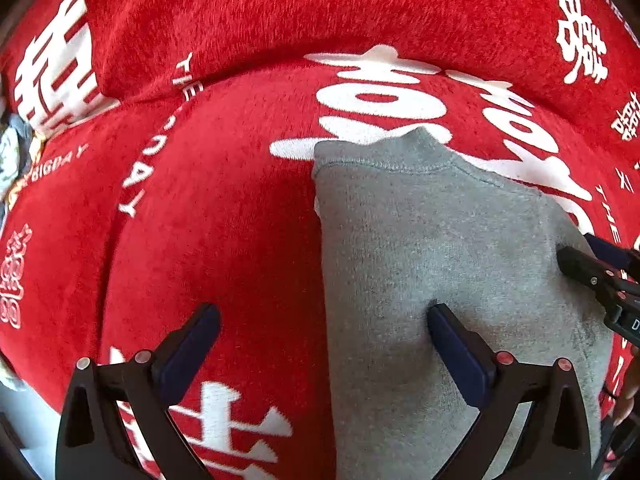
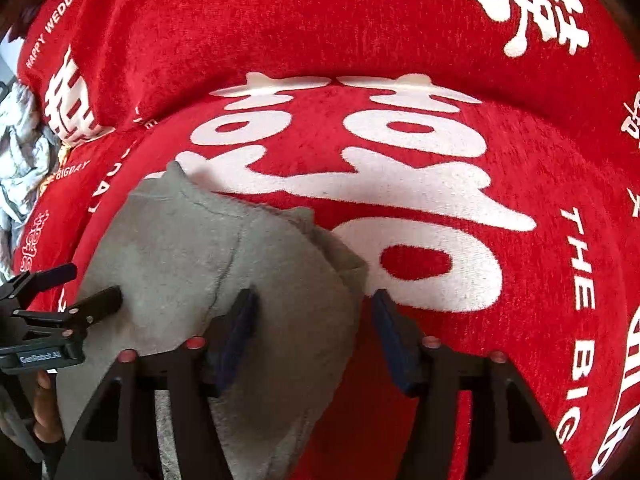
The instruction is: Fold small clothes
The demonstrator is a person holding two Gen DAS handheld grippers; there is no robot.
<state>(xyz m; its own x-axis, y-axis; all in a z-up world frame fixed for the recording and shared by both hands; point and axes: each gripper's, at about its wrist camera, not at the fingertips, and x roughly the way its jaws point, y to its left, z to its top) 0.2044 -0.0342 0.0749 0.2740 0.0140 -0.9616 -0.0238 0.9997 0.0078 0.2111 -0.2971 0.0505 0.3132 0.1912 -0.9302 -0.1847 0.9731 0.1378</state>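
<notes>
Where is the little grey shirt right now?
The grey garment lies flat on the red blanket, partly over its big white character. It sits under both grippers: right of centre in the left wrist view, left of centre in the right wrist view.

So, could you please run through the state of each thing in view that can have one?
Grey garment: folded over, lying on the red blanket, not gripped.
Left hand-held gripper: open wide, straddling the garment's left edge, one finger over grey cloth, one over red.
Right hand-held gripper: open, straddling the garment's right edge, nothing pinched.
Red blanket: spread out, creased along the back.
Crumpled pale cloth: bunched at the blanket's left edge.
</notes>
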